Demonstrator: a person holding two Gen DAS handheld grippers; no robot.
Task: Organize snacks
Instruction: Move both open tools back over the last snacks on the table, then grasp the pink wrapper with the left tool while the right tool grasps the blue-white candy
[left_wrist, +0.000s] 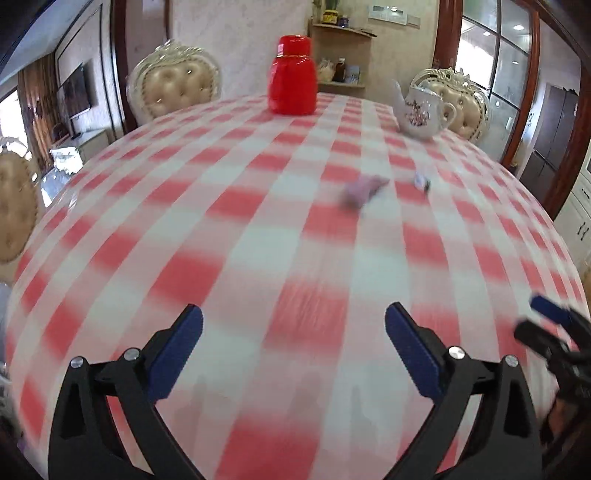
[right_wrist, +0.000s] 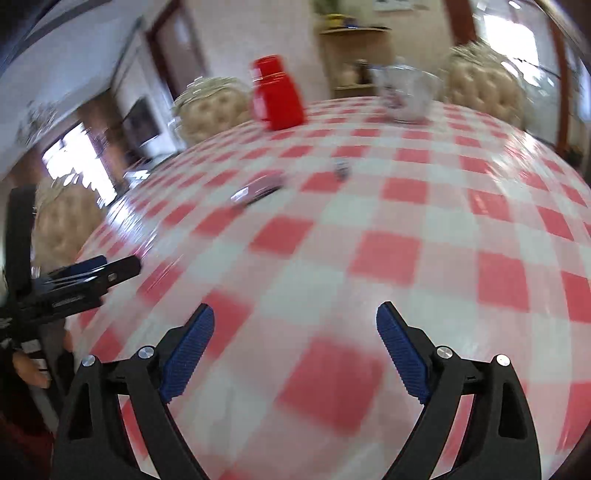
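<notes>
A purple snack packet (left_wrist: 364, 190) lies on the red-and-white checked tablecloth (left_wrist: 258, 229), with a small dark-and-white sweet (left_wrist: 422, 181) to its right. Both show blurred in the right wrist view too, the packet (right_wrist: 258, 190) and the sweet (right_wrist: 340, 169). A red lidded jar (left_wrist: 293, 75) (right_wrist: 276, 96) stands at the far side. My left gripper (left_wrist: 293, 345) is open over bare cloth near the front. My right gripper (right_wrist: 295, 341) is open as well, with nothing between its fingers. Each gripper shows at the edge of the other's view: the right gripper (left_wrist: 554, 328), the left gripper (right_wrist: 85, 275).
A white flowered teapot (left_wrist: 421, 109) (right_wrist: 404, 96) stands at the far right of the table. Cream tufted chairs (left_wrist: 173, 83) ring the table's far and left sides. A wooden corner shelf (left_wrist: 341, 55) with jars is behind. A hand (right_wrist: 31, 371) holds the left gripper.
</notes>
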